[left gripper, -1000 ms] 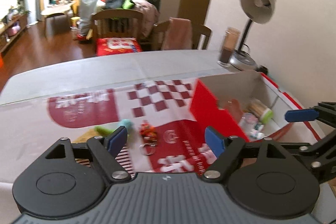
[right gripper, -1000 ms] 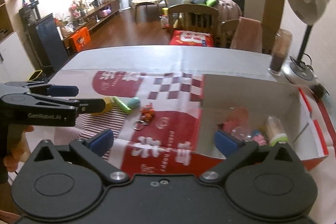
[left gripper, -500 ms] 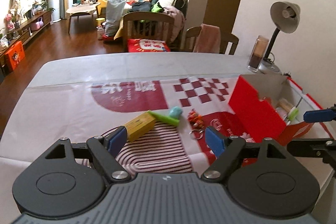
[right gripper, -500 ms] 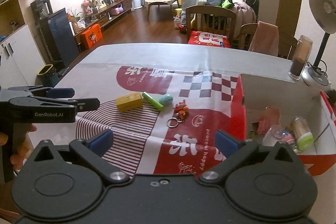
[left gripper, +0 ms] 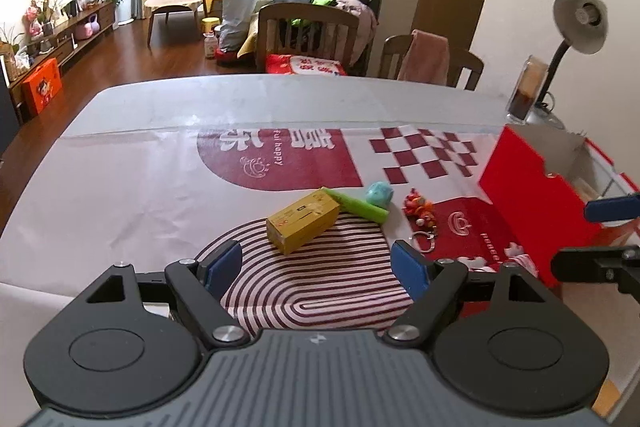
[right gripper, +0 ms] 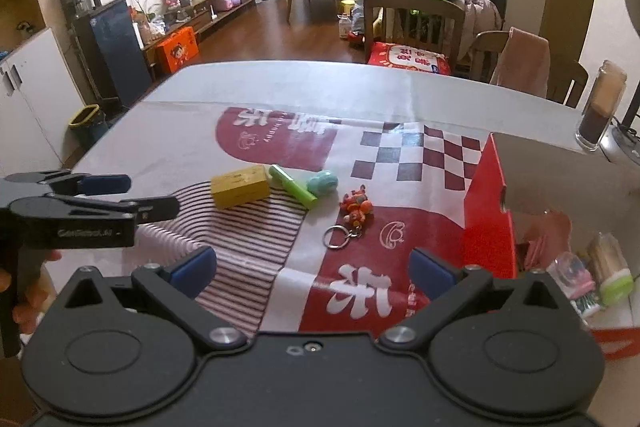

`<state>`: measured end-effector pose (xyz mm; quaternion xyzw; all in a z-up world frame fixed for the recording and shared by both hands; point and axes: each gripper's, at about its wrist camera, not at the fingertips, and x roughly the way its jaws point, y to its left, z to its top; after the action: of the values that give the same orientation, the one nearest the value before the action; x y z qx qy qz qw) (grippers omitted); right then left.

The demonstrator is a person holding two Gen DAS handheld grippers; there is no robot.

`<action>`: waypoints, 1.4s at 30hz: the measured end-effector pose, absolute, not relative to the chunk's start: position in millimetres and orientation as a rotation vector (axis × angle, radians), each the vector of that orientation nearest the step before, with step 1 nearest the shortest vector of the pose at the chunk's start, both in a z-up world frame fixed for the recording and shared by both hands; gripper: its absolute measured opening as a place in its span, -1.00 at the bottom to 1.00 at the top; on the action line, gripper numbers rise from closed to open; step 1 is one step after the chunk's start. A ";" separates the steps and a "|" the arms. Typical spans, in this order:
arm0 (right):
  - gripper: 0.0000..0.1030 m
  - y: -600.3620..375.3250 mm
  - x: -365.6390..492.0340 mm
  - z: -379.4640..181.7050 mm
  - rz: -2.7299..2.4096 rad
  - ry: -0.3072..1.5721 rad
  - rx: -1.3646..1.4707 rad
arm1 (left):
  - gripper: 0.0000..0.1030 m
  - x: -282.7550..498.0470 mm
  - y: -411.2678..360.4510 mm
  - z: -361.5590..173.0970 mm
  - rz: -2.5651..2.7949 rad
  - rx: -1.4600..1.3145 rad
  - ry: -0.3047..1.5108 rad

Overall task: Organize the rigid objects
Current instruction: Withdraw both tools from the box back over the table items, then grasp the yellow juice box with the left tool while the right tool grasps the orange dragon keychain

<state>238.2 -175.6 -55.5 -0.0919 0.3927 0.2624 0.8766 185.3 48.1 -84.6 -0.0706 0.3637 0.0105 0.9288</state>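
A yellow box (left gripper: 303, 220) (right gripper: 240, 185), a green tube (left gripper: 357, 206) (right gripper: 293, 186), a teal egg-shaped thing (left gripper: 379, 192) (right gripper: 322, 182) and an orange keychain toy with a ring (left gripper: 419, 209) (right gripper: 355, 210) lie on the red-and-white cloth. A red-and-white open box (left gripper: 532, 187) (right gripper: 489, 219) stands to the right and holds several small items (right gripper: 588, 275). My left gripper (left gripper: 318, 269) is open and empty, just short of the yellow box. My right gripper (right gripper: 312, 267) is open and empty, short of the keychain.
A glass jar (right gripper: 604, 107) and a desk lamp (left gripper: 576, 27) stand at the table's far right. Wooden chairs (left gripper: 308, 35) stand behind the table. The left gripper (right gripper: 80, 215) shows at the left of the right wrist view, and the right gripper's finger (left gripper: 610, 209) at the right of the left wrist view.
Both grippers have drawn back from the box and swung left. The yellow box, tube, egg and keychain now lie ahead of them. Both stay open.
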 end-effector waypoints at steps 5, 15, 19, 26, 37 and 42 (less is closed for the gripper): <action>0.94 -170.8 264.4 -77.4 0.558 0.819 -0.218 | 0.58 209.9 48.3 -99.8 -0.012 -0.119 0.751; 0.84 -154.8 314.2 -115.9 0.544 0.822 -0.294 | 0.58 260.5 45.1 -137.6 -0.017 -0.079 0.815; 0.65 -148.7 330.9 -132.9 0.533 0.839 -0.301 | 0.58 275.2 47.0 -149.4 -0.009 -0.063 0.827; 0.41 -139.3 353.0 -154.8 0.510 0.854 -0.332 | 0.58 292.4 52.2 -164.6 -0.011 -0.046 0.839; 0.05 -132.5 363.9 -167.3 0.534 0.850 -0.347 | 0.57 308.9 52.4 -179.7 -0.050 -0.038 0.856; -0.10 -131.1 362.5 -167.3 0.549 0.837 -0.344 | 0.35 310.5 48.1 -180.5 -0.055 -0.013 0.844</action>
<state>362.5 -131.1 -167.3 -0.1641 0.3994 0.2620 0.8631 310.5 48.1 -180.5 -0.0065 0.4097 -0.0268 0.9118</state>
